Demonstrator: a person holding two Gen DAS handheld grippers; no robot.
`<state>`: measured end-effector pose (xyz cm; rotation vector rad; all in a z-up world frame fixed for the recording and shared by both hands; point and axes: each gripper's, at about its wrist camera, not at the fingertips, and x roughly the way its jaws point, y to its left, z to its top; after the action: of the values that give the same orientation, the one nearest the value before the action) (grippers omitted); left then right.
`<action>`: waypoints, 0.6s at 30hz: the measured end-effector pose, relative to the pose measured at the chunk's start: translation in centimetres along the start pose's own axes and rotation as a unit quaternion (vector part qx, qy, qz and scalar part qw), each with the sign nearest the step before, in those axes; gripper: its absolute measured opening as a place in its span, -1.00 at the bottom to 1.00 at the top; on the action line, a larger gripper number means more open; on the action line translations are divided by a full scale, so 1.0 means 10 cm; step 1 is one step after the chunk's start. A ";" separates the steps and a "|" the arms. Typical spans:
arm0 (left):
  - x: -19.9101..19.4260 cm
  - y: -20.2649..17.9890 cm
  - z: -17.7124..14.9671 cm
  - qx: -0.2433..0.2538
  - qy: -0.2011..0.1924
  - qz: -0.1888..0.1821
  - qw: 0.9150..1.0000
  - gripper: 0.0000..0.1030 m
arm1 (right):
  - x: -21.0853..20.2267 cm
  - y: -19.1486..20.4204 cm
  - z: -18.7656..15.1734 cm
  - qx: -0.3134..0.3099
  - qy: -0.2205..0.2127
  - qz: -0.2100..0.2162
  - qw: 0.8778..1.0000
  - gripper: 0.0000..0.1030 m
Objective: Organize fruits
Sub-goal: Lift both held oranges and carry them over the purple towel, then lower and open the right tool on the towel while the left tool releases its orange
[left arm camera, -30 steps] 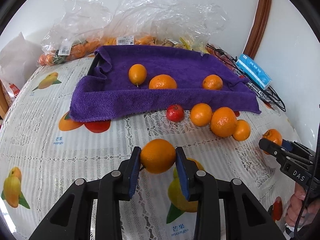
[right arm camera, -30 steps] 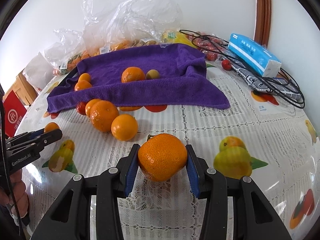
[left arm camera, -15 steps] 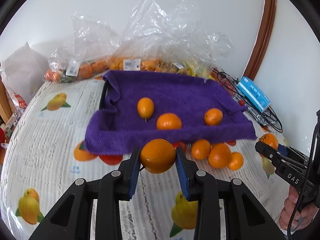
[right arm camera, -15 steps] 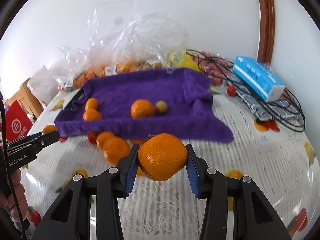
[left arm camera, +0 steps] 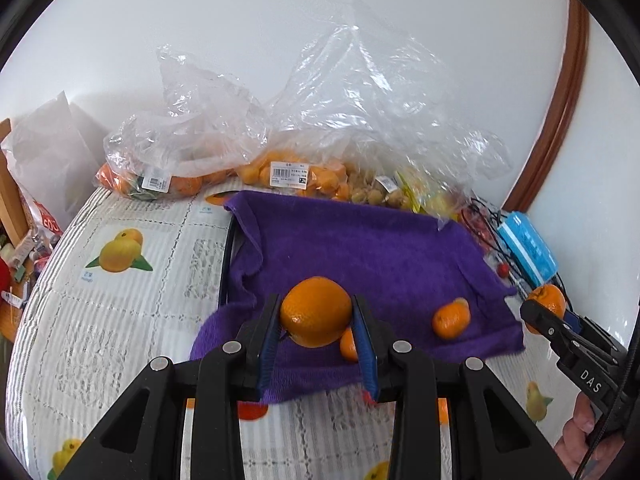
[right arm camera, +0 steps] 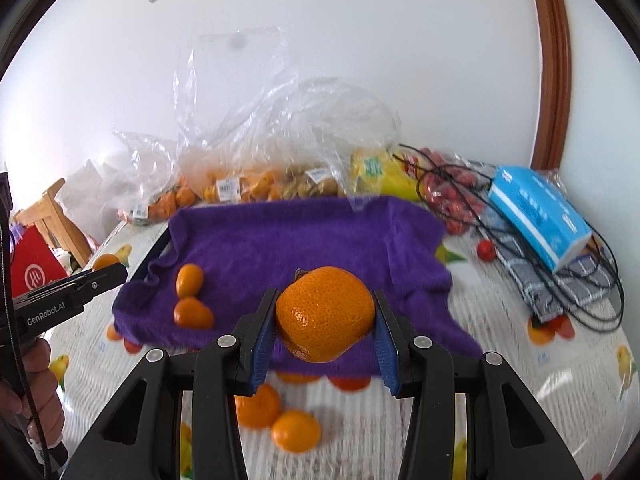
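My left gripper [left arm camera: 316,330] is shut on a smooth orange [left arm camera: 315,311] and holds it above the near edge of the purple towel [left arm camera: 360,248]. My right gripper [right arm camera: 325,334] is shut on a bumpy mandarin [right arm camera: 326,314], also raised over the towel's near edge [right arm camera: 304,236]. On the towel lie two small oranges [right arm camera: 190,280] [right arm camera: 193,313] in the right wrist view, and one [left arm camera: 451,318] in the left wrist view. Loose oranges [right arm camera: 296,430] lie on the tablecloth below the right gripper. The right gripper also shows in the left wrist view [left arm camera: 548,312].
Clear plastic bags of fruit [left arm camera: 288,172] stand behind the towel against the wall. A blue tissue pack [right arm camera: 538,216] and black cables [right arm camera: 592,280] lie at the right. A small red fruit [right arm camera: 486,249] sits by the cables. A red box [right arm camera: 34,276] and wooden chair are left.
Both grippers have lifted and moved forward with their fruit, from over the bare tablecloth to over the near edge of the purple towel. Both stay shut.
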<state>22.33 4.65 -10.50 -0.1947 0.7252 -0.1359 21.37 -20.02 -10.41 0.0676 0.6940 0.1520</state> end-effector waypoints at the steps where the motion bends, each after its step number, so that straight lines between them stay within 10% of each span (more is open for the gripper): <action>1: 0.02 0.01 0.04 -0.003 -0.001 0.001 1.000 -0.36 | 0.03 0.01 0.05 -0.001 -0.002 0.001 1.000 -0.14; 18: 0.39 0.19 0.16 -0.009 -0.008 0.030 0.999 -0.36 | 0.55 0.03 0.22 -0.002 0.004 0.013 1.000 -0.14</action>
<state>26.34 5.98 -12.28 -0.1916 0.7166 -0.0705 26.93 -18.85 -12.14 0.0716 0.7005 0.1784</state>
